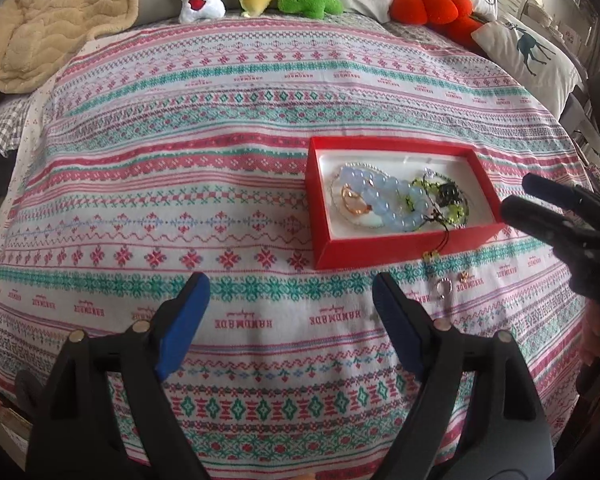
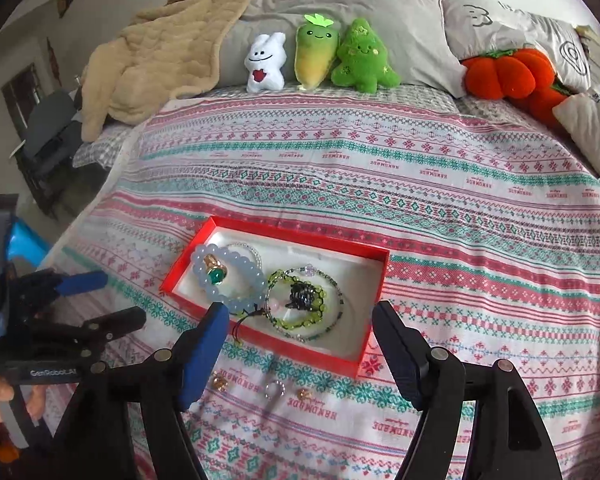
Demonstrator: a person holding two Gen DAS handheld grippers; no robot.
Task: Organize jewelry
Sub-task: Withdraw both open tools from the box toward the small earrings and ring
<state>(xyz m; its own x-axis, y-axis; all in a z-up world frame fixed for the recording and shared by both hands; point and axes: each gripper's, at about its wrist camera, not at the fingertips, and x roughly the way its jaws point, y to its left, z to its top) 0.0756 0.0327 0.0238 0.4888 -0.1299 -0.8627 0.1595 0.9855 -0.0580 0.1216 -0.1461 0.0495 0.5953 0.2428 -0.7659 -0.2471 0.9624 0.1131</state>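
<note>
Lying loose beside red box (image 2: 374,258), three rings (image 2: 275,389), two open grippers (image 2: 296,348).

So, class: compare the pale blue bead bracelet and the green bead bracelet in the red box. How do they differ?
The pale blue bead bracelet has big, milky beads; the green bead bracelet has small, clear ones. The blue one rings a green-stoned ring; the green one rings a dark ornament. Both lie flat in the red box.
</note>
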